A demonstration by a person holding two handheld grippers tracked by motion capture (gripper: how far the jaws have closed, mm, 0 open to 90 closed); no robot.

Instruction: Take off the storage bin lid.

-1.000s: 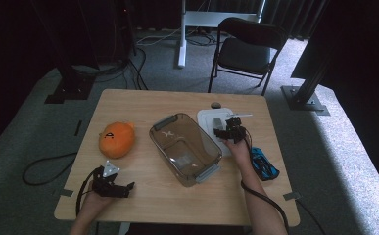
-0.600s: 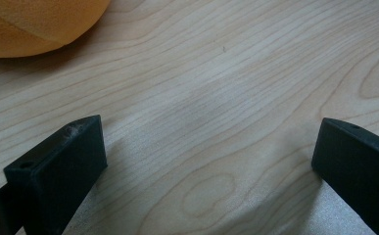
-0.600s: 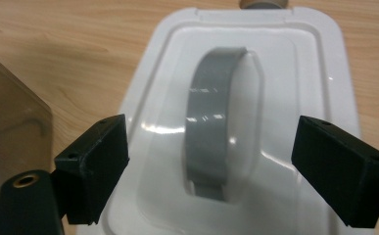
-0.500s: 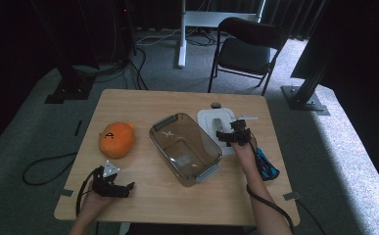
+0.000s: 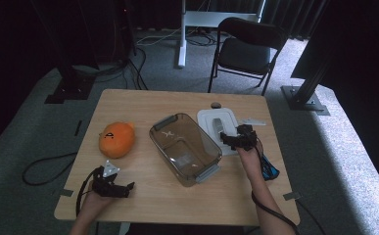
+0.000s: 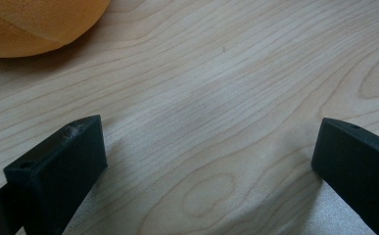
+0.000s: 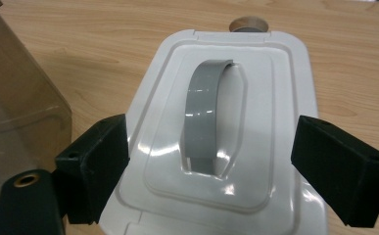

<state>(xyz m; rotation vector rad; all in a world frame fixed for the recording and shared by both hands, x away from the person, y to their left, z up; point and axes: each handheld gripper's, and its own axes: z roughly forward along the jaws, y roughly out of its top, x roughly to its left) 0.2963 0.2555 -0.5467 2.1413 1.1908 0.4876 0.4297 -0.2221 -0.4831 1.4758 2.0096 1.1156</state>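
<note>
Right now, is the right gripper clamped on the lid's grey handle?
No: in the right gripper view, the right gripper stands wide open, with the grey handle untouched on the white lid.

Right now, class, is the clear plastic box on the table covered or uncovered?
Uncovered. The clear box stands open-topped with nothing visible inside, while its white lid lies flat on the table beside it, grey handle up.

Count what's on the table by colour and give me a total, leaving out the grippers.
Orange: 1, plush toy
Clear brown: 1, plastic bin
White: 1, lid with a grey handle
Blue: 1, object at the right edge
Brown: 1, small round knob
Total: 5
</note>
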